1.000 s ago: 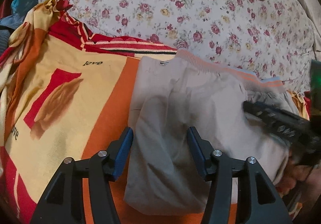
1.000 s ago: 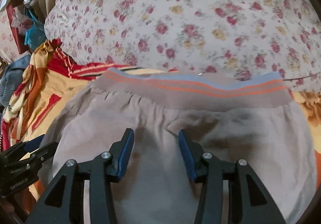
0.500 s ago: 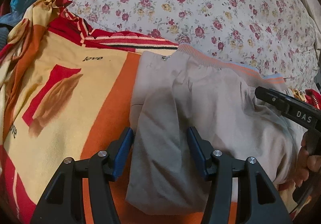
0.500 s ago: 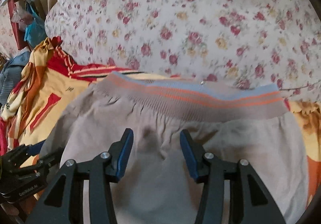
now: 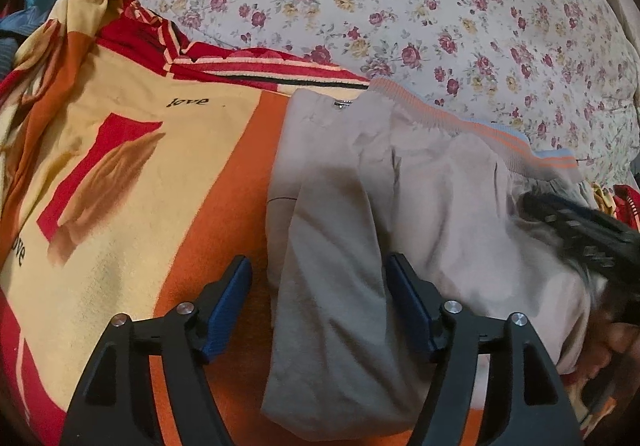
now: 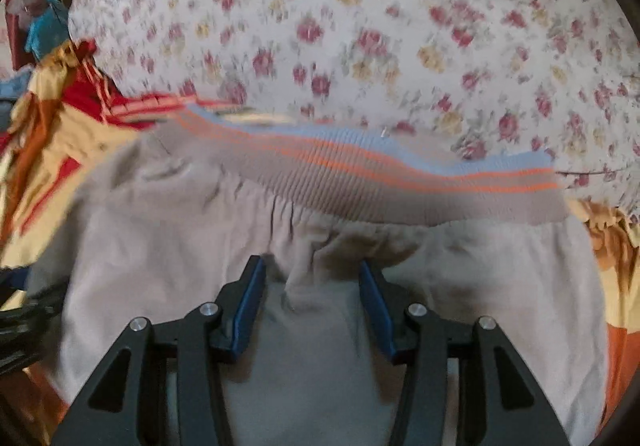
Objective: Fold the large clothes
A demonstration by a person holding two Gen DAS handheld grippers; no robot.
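The left gripper (image 5: pixel 318 292) jaws are opening astride the beige garment's (image 5: pixel 420 206) fold, while the right gripper (image 6: pixel 312 296) at three o'clock stands released above it.

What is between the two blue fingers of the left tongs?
A folded flap of the beige garment, lying on the orange blanket. The left tongs are opening. The left wrist view shows it.
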